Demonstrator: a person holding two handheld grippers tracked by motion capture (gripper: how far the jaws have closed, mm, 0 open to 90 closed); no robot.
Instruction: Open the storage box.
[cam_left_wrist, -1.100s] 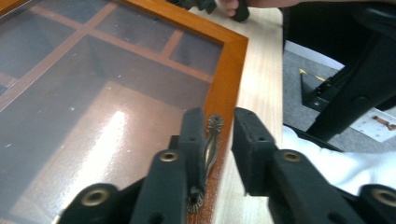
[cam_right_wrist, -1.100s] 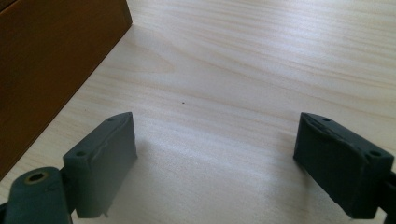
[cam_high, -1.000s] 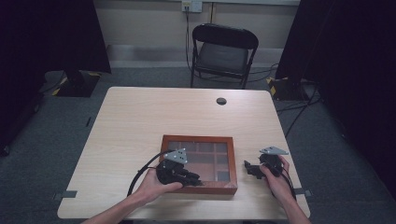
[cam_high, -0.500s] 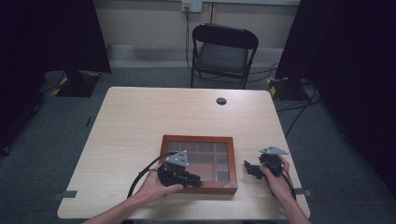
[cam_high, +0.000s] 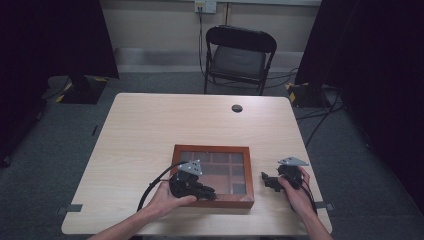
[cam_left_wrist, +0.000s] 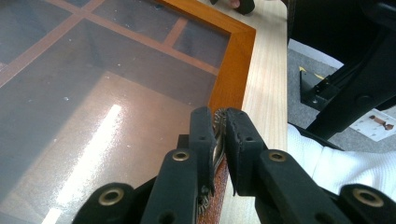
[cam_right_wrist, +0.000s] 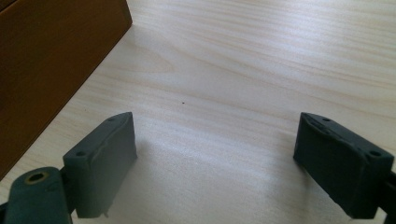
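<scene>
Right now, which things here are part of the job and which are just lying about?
In the job:
wooden box
metal latch on its front edge
left gripper, shut on the latch
right gripper, open beside the box

Lying about:
folding chair
table grommet

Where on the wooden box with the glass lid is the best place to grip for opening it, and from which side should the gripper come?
Probably the small metal clasp at the middle of the near edge of the wooden box. The lid is flat glass in a frame, so this tab is the one raised part. Approach from the person's side, as the left gripper does, its jaws shut on it.
</scene>
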